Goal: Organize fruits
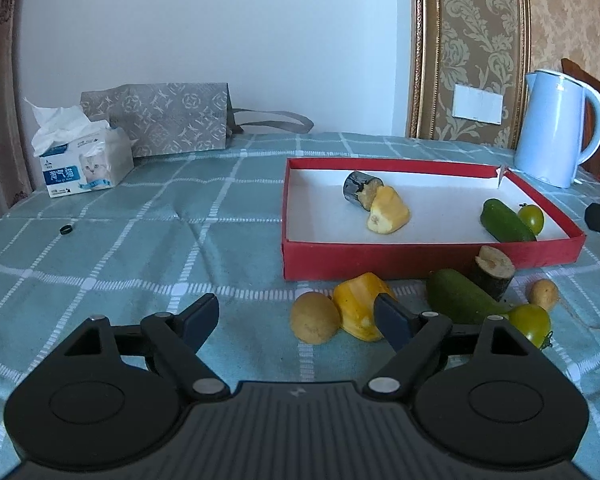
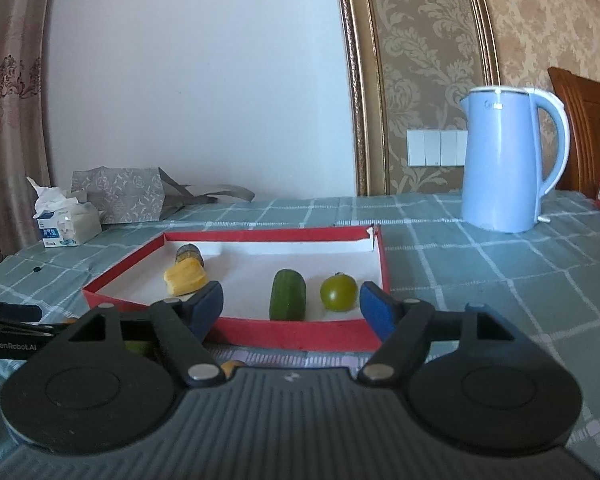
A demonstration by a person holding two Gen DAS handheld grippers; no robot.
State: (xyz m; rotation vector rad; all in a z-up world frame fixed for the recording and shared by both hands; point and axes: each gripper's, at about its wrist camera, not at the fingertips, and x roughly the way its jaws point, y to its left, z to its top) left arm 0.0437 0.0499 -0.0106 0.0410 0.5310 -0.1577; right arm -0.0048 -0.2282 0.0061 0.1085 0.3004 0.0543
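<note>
The red box (image 1: 432, 258) is sitting on the checked worktop (image 1: 140, 240), and everything is reading off it. Inside, toward its far left, a dark-skinned chunk (image 1: 358, 188) is leaning against a yellow piece (image 1: 388, 210); at its near right a short cucumber (image 1: 506, 220) is lying just beside a green tomato (image 1: 532, 218). Outside, along the box's near wall, more fruit is waiting: a brown round fruit (image 1: 315, 318) touching a yellow wedge (image 1: 360, 304), then a green cucumber piece (image 1: 456, 298), a dark stub (image 1: 494, 272) against the wall, another green tomato (image 1: 530, 324) and a small tan fruit (image 1: 544, 294). Beyond the box's far right corner a blue kettle (image 1: 552, 128) is standing; well off to its left, a tissue pack (image 1: 84, 160).

The left hand-held gripper (image 1: 296, 316) is hovering over the outside fruit, tilted down, jaws spread wide, gripping nothing. The right hand-held gripper (image 2: 292, 306) is facing the box's near wall, jaws apart and empty.
</note>
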